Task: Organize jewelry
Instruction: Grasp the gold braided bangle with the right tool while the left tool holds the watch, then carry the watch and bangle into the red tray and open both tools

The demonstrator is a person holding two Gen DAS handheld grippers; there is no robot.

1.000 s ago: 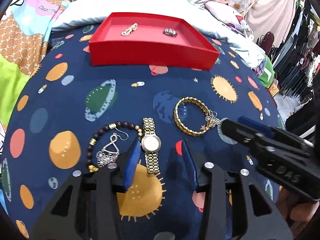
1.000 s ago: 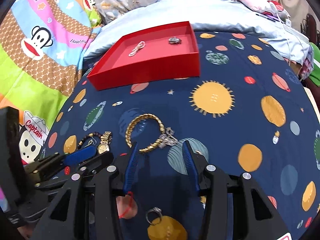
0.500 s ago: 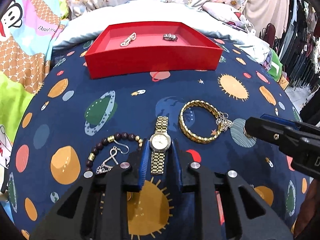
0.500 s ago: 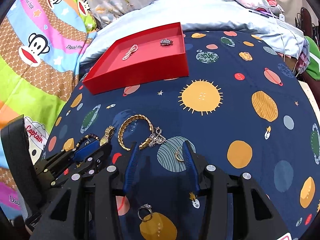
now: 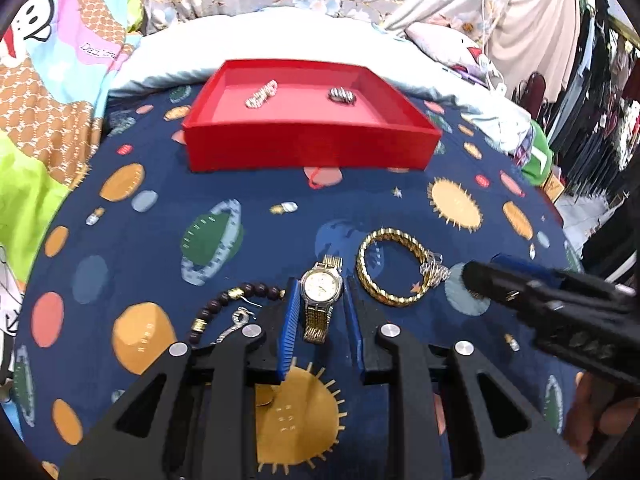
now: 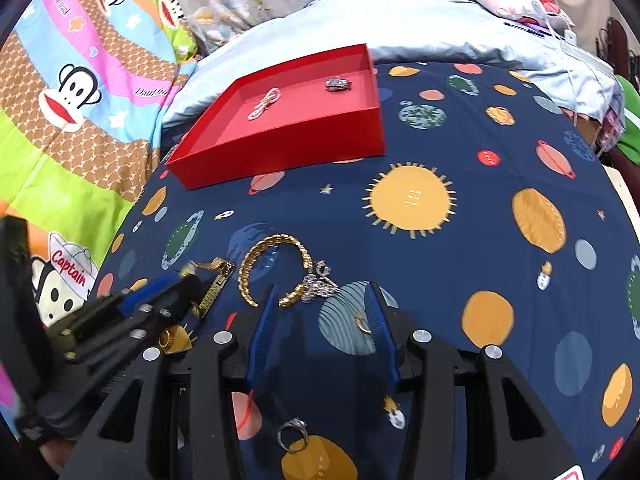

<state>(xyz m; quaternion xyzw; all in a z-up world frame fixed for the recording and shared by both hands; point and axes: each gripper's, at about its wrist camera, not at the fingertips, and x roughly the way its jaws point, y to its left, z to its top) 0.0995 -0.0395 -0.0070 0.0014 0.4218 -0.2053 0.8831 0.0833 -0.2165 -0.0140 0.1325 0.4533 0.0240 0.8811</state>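
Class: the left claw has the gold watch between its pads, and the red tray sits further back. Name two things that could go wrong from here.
1. The left claw pinches the gold metal watch only by its case, so the dangling strap could let it swing or slip out.
2. The watch has to clear the near wall of the red cardboard tray; carried low, the strap may catch on it.
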